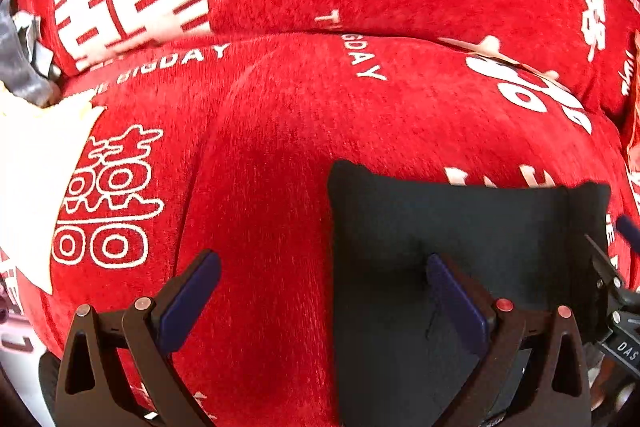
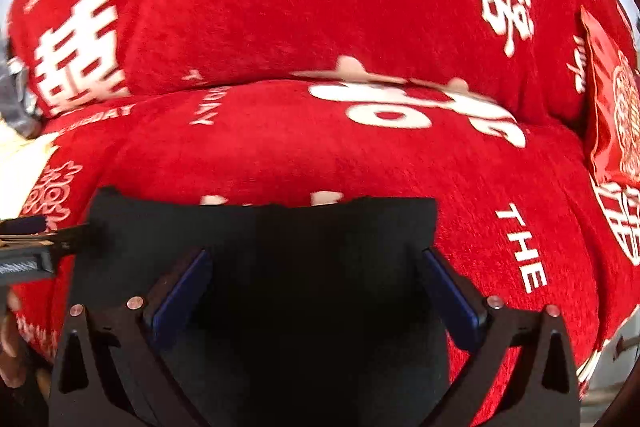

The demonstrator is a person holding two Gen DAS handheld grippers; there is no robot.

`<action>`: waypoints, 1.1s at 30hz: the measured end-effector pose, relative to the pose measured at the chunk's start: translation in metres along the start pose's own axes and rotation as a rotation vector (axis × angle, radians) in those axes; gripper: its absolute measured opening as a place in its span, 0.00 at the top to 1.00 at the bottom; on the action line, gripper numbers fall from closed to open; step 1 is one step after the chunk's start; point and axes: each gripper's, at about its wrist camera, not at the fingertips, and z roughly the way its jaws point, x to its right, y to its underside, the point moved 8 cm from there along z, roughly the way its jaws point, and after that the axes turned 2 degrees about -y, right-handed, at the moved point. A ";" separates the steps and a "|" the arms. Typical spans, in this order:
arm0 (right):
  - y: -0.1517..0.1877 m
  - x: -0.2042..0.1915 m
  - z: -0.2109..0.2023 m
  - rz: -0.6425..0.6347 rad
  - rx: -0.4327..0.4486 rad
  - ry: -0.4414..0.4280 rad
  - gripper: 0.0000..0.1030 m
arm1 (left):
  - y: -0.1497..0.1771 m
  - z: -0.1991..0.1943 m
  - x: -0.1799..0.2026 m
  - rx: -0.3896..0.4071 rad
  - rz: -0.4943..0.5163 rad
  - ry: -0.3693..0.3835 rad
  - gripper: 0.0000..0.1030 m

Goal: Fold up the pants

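1. Holding both tools wide apart, you grip nothing: your left tool point(image 1: 320, 291) has one blue pad over the red cover point(image 1: 280, 155) and the other over the pants point(image 1: 460, 227); your right tool point(image 2: 316, 283) spreads over the pants point(image 2: 280, 267), its pads clear of the cloth.
2. You have the pants, black and folded into a squarish block, lying flat on the cover's near part.
3. You can read white print on the cover: "THE BIGDAY" in several places, "THE" beside the pants in the right view, part of "HAPPY" at the left view's top, plus large double-happiness characters.
4. You can see a red packet point(image 2: 612, 107) with an ornate white emblem at the right edge; its writing is too small to read.
5. You can see "DAS" on the right tool's body point(image 1: 624, 347) in the left view.
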 end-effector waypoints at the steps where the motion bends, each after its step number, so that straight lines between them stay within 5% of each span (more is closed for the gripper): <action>1: -0.001 -0.003 0.000 -0.010 -0.001 -0.001 0.00 | 0.002 0.001 0.000 0.002 0.010 -0.014 0.00; 7: 0.013 -0.016 0.035 -0.067 -0.122 -0.014 0.00 | 0.012 0.007 0.000 -0.028 -0.010 -0.011 0.00; 19: 0.090 -0.009 -0.023 -0.079 -0.062 0.010 0.00 | 0.063 -0.023 0.005 -0.006 0.089 0.024 0.00; 24: 0.092 -0.008 -0.035 -0.055 -0.072 0.056 0.00 | 0.072 -0.035 0.004 0.005 0.088 0.058 0.00; 28: 0.091 -0.019 -0.062 -0.022 0.004 0.010 0.00 | 0.088 -0.036 -0.007 0.003 0.075 0.061 0.00; 33: 0.111 -0.015 -0.035 -0.025 -0.076 0.058 0.00 | 0.097 -0.025 -0.012 -0.033 0.034 0.103 0.00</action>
